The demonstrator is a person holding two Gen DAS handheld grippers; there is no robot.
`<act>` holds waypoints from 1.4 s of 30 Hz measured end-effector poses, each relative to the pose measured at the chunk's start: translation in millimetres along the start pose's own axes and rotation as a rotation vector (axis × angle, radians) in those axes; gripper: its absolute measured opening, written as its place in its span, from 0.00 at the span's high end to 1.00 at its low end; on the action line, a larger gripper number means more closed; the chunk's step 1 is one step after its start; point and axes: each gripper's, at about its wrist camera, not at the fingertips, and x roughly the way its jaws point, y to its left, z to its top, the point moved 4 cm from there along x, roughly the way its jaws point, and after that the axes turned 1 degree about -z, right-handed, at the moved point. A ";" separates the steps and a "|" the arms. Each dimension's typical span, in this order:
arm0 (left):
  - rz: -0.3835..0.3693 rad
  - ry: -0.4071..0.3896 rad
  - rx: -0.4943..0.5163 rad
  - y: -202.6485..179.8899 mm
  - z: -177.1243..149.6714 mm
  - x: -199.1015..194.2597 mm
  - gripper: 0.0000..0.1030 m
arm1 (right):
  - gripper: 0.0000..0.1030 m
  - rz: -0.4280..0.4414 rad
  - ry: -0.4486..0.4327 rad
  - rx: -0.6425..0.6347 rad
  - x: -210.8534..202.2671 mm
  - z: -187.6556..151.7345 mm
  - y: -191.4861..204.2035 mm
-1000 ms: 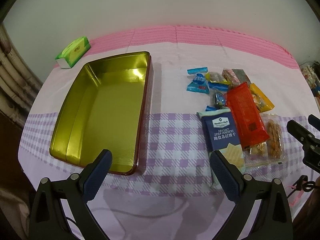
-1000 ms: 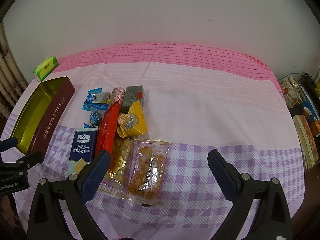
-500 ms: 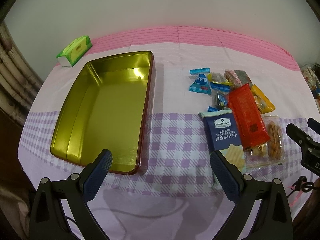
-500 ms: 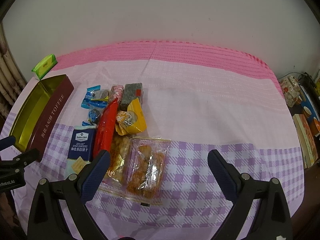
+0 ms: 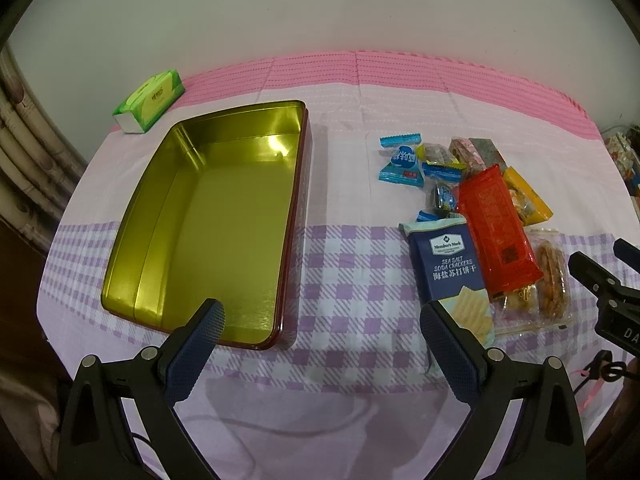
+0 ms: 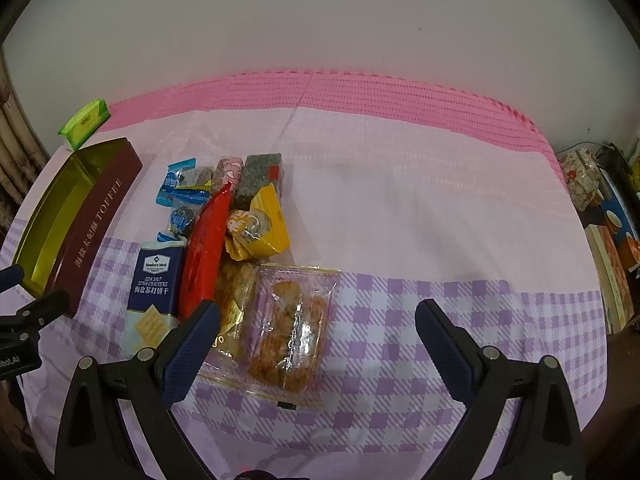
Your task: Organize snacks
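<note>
An empty gold-lined tin (image 5: 208,232) with maroon sides (image 6: 96,232) lies open on the left of the table. A pile of snacks lies right of it: a blue soda cracker pack (image 5: 452,268) (image 6: 154,284), a red packet (image 5: 496,228) (image 6: 206,252), a yellow packet (image 6: 260,228), clear bags of fried snacks (image 6: 292,328) (image 5: 552,276), and small blue candies (image 5: 400,164) (image 6: 176,184). My left gripper (image 5: 320,324) is open and empty, above the table's near edge between tin and crackers. My right gripper (image 6: 318,320) is open and empty, just above the clear bag.
A green tissue pack (image 5: 150,100) (image 6: 84,122) sits at the back left. The table wears a pink and purple checked cloth (image 6: 440,208). Boxes and tins (image 6: 612,240) stand beside the table on the right. A white wall is behind.
Both grippers have crept slightly forward and lower toward the table. Nothing on the table has moved.
</note>
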 end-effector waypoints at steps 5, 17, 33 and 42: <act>0.002 -0.002 0.004 -1.0 0.4 -0.3 0.05 | 0.06 -0.002 0.007 0.004 1.7 0.0 0.1; 0.002 -0.001 0.006 -2.5 0.9 -0.6 0.05 | 0.06 -0.014 0.023 0.008 7.6 -3.1 -0.4; -0.003 0.006 0.007 -6.1 1.6 2.3 0.05 | 0.06 -0.026 0.044 0.013 16.3 -6.6 1.2; -0.007 0.007 0.007 -5.3 2.6 5.0 0.05 | 0.07 -0.047 0.067 0.012 27.1 -12.6 0.5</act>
